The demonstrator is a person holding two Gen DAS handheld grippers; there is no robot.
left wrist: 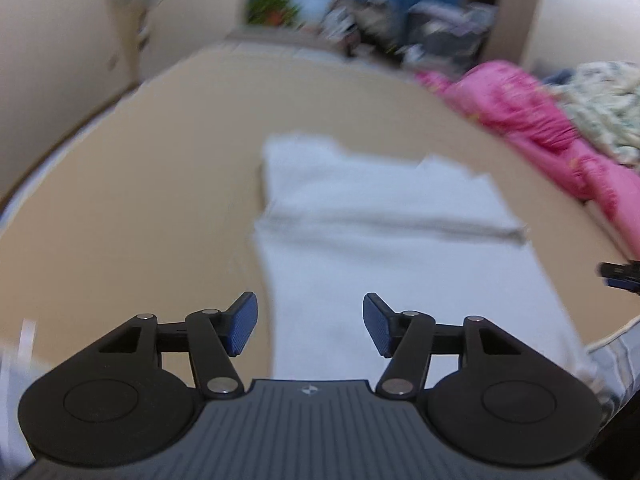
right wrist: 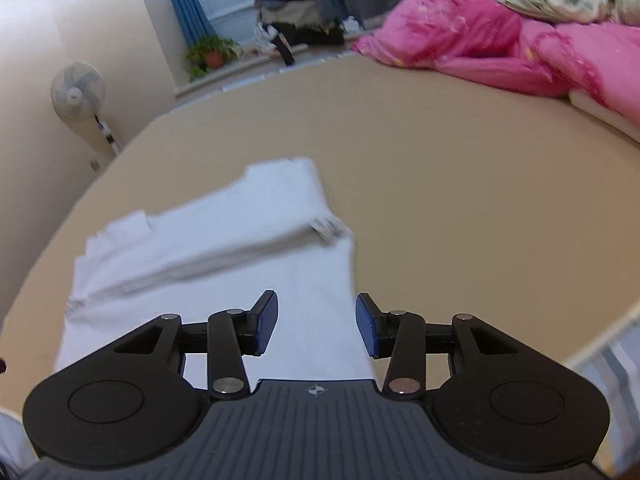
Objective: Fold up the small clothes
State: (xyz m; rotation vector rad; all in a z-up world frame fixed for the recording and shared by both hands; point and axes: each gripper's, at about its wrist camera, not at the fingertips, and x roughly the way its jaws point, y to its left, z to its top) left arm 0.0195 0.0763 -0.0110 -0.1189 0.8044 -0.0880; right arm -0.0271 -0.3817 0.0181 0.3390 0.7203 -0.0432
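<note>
Beige bed (right wrist: 460, 184) fills your view, with a white garment (left wrist: 380, 240) lying flat on it, one fold already laid across its middle; further folds likely remain. Your left claw (left wrist: 310, 326) and right claw (right wrist: 316, 324) hover over its near end, parted and empty.

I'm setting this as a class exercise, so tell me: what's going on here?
A person is folding a white garment on a tan bed surface, with one hand-held gripper in each hand. The garment lies flat with one part already folded over itself. The left hand-held gripper and right hand-held gripper are both open above it, holding nothing. A pink quilt is bunched at the far side.
</note>
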